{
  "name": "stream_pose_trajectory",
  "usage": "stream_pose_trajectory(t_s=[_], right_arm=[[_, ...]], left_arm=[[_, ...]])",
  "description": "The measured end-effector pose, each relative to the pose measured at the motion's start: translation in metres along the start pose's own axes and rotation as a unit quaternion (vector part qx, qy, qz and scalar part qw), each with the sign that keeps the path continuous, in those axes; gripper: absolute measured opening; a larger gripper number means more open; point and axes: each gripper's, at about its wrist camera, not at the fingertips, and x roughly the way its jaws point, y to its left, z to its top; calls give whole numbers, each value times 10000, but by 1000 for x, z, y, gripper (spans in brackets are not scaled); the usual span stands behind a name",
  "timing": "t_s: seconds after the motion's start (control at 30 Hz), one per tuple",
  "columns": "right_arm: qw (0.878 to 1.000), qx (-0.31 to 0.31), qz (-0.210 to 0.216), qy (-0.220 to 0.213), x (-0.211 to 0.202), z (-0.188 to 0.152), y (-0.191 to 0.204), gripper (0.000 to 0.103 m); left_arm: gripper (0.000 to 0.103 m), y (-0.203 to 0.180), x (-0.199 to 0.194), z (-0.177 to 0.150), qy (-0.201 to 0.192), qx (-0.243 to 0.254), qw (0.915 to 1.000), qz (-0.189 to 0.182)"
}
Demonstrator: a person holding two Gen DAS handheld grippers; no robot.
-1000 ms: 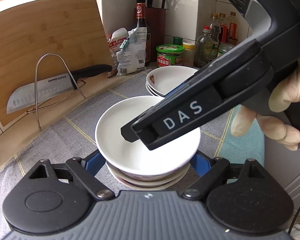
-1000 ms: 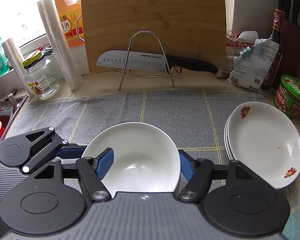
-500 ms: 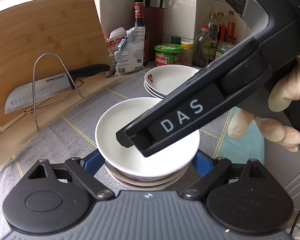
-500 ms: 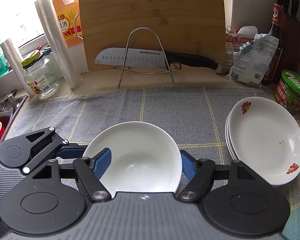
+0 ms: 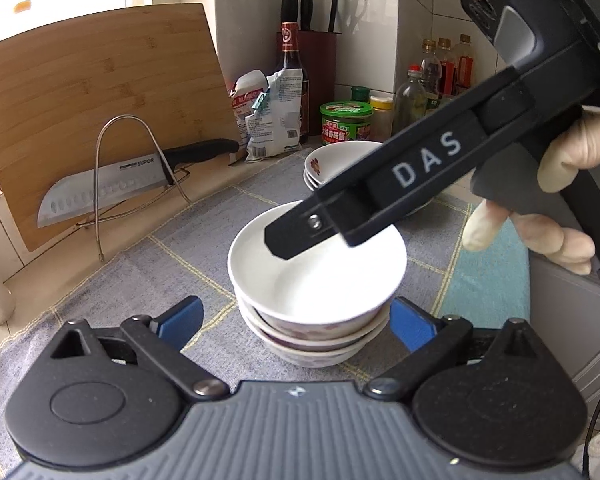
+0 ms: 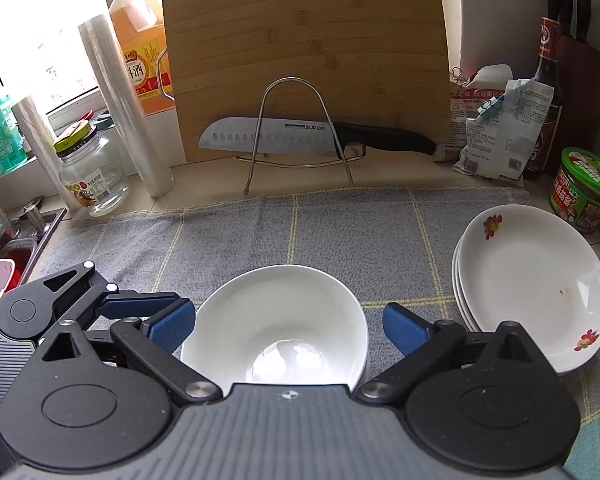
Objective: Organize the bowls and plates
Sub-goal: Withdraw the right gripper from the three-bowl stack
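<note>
A stack of three white bowls [image 5: 316, 280] stands on the grey checked cloth [image 5: 140, 280]; the top bowl also shows in the right wrist view [image 6: 276, 320]. A stack of white flowered plates [image 6: 532, 280] sits to its right, partly hidden in the left wrist view [image 5: 332, 160]. My left gripper [image 5: 296, 320] is open, its blue pads either side of the bowl stack and apart from it. My right gripper [image 6: 286, 324] is open, pads flanking the top bowl without touching. Its body [image 5: 420, 176] hangs over the bowls in the left wrist view.
A bamboo cutting board [image 6: 304, 60] and a knife [image 6: 300, 136] on a wire stand are at the back. A jar [image 6: 92, 176], film roll [image 6: 124, 104] and oil bottle stand left, by the sink [image 6: 20, 236]. Bags, sauce bottles and a green-lidded tub [image 6: 584, 188] crowd the right.
Both grippers have opened wider and drawn back from the bowl. The top bowl now rests on the stack, free of the pads. The right gripper has lifted away.
</note>
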Motion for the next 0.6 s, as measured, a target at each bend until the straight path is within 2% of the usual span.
stream_pose_trajectory(t_s=[0.3,0.6], right_arm=[[9998,-77,-46,-154,-22,-14,7,103],[9991,-31,-380,-188,-49,-44,15,103]], left_arm=[[100,15,-9,-23,256,-185,9995,65],[100,9,-9,-36,302,7,9994,-144]])
